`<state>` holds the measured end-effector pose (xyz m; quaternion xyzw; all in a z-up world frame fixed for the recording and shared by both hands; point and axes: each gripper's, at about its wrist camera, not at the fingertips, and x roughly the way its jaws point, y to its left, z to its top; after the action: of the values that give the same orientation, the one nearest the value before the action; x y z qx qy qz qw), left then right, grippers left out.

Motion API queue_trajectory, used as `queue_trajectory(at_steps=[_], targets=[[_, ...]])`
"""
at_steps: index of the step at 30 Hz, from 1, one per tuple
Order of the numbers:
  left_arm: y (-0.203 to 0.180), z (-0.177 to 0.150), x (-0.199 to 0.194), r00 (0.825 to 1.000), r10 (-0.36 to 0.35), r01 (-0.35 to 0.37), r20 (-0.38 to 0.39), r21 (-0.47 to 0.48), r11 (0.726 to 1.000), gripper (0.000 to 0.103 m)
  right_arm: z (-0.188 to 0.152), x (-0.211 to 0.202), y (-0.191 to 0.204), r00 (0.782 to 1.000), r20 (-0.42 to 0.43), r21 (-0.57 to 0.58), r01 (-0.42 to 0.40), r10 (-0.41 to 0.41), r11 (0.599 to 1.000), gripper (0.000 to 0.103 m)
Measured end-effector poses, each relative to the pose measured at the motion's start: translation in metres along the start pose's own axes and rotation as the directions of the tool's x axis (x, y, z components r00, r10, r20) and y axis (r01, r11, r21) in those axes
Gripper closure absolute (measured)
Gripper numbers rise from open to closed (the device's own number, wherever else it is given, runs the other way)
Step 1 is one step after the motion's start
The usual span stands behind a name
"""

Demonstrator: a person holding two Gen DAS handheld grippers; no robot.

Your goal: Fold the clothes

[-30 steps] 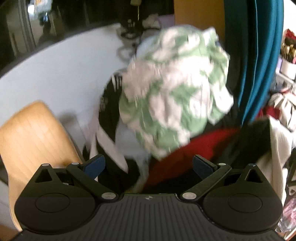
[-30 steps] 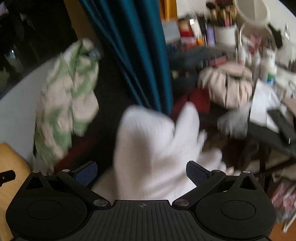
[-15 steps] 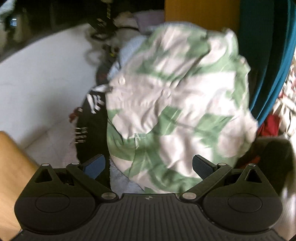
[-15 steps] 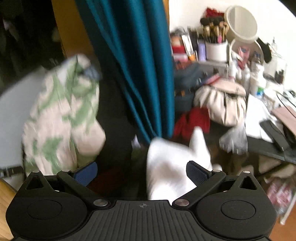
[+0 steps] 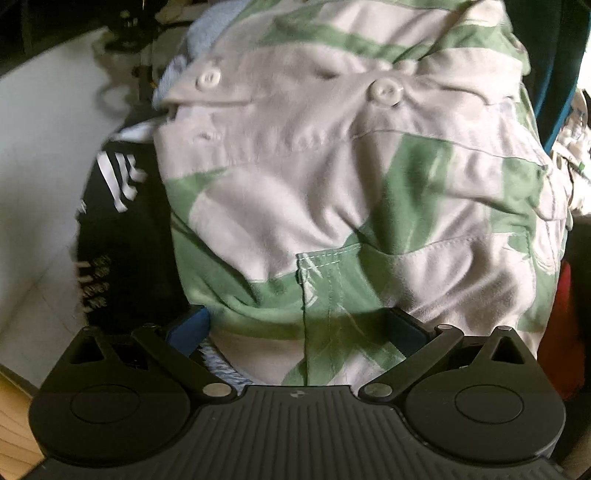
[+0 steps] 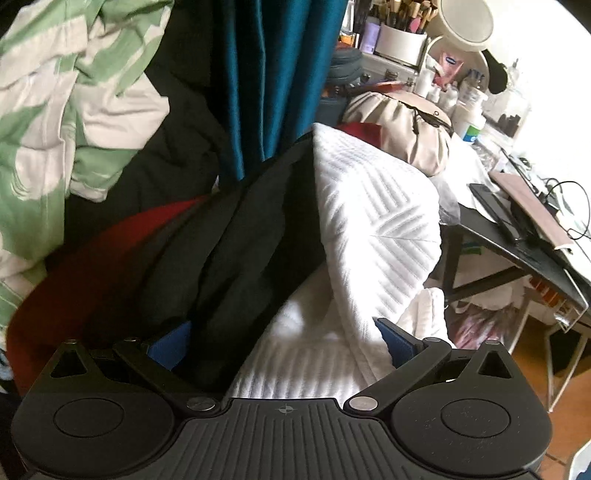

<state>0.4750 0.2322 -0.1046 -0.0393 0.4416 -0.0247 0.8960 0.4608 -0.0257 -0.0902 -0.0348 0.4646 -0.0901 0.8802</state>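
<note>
Picking stage, nothing folded yet; left gripper [image 5: 295, 328] spread wide around green-and-white shirt [image 5: 332, 184] at 12 o'clock; right gripper [image 6: 284, 339] equally wide over white towel [image 6: 369, 221] at 1 o'clock; next, closing on one hem.

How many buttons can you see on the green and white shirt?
2. One button sits upper left on the shirt, the other button is near the top middle. More may be hidden in folds.

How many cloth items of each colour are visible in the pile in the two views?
Green-and-white: 1, the shirt
White: 1, the towel
Red: 1, the red garment
Black: 2, the striped black garment and the black cloth
Light blue: 1, the blue cloth
Total: 6
</note>
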Motion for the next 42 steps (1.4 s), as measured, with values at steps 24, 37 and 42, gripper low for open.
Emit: queue_trajectory(at_steps=[24, 37, 42], targets=[[0.024, -0.008, 0.008, 0.981, -0.186, 0.181, -0.054, -0.087, 0.98, 0.0, -0.012, 0.003, -0.001, 0.998, 0.039, 0.054, 0.051, -0.053, 0.997, 0.001], [-0.01, -0.012, -0.065, 0.978, -0.179, 0.169, 0.108, 0.09, 0.981, 0.001, -0.017, -0.053, -0.055, 0.988, 0.138, 0.22, -0.101, 0.071, 0.97, 0.001], [-0.037, -0.007, -0.09, 0.964, -0.193, 0.162, 0.181, 0.169, 0.972, 0.001, -0.022, -0.052, -0.074, 0.988, 0.14, 0.229, -0.1, 0.069, 0.968, 0.001]])
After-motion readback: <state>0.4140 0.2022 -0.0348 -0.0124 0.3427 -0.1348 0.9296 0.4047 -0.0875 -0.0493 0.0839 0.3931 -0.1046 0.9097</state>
